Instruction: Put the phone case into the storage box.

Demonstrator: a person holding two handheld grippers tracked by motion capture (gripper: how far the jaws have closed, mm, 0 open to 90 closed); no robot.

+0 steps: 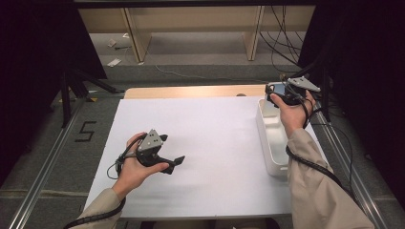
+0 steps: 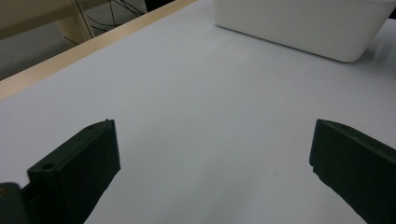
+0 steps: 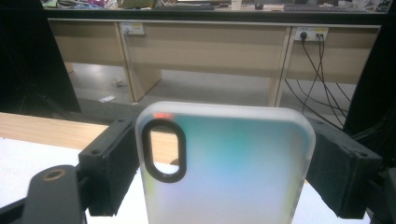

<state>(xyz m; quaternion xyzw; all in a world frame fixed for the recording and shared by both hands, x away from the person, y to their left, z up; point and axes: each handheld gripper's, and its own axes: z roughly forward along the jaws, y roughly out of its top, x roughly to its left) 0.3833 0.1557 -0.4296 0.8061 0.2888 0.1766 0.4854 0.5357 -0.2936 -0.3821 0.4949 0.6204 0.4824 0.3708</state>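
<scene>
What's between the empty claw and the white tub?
Nothing: the left claw faces bare white table sheet up to the white tub, in the left gripper view.

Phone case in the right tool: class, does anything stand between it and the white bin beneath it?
Nothing visible does. The right tool grips the phone case by its sides, above the far end of the white bin.

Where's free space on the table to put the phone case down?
Free: the white sheet between the left gripper and the white bin, also ahead of that gripper up to the wooden edge. Crowded: the right edge, where the right gripper holds the phone case over the bin.
</scene>
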